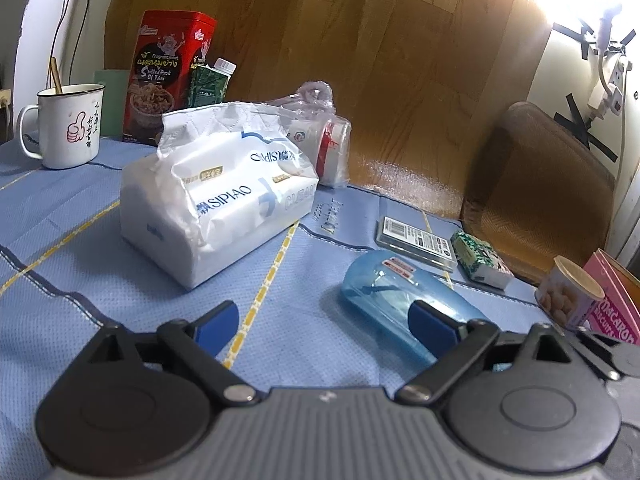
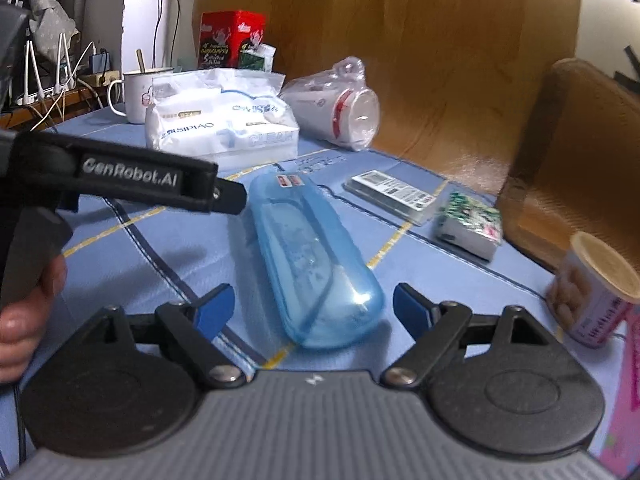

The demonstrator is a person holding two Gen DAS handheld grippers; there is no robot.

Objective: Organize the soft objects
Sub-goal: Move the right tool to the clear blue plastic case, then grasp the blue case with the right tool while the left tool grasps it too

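Both my tongs angle down over the tabletop (image 1: 72,208), which is covered in blue cloth. My left hand (image 2: 24,312) shows at the edge of the right view, gripping its handle. Left tongs (image 1: 324,320) spread wide, released, nothing between the pads; the right pad sits in front of the blue plastic case (image 1: 384,296), contact unclear. Right tongs (image 2: 314,310) also wide, released, straddling the near end of that case (image 2: 312,264) without pressing it. The white tissue pack (image 1: 216,204) lies farther back, crinkled, top torn open, in front of a red snack tin (image 1: 168,76) and near an enamel mug (image 1: 68,124). A small green-patterned tissue packet (image 2: 470,224) lies near the tabletop's right edge beside a flat labelled box (image 2: 394,196).
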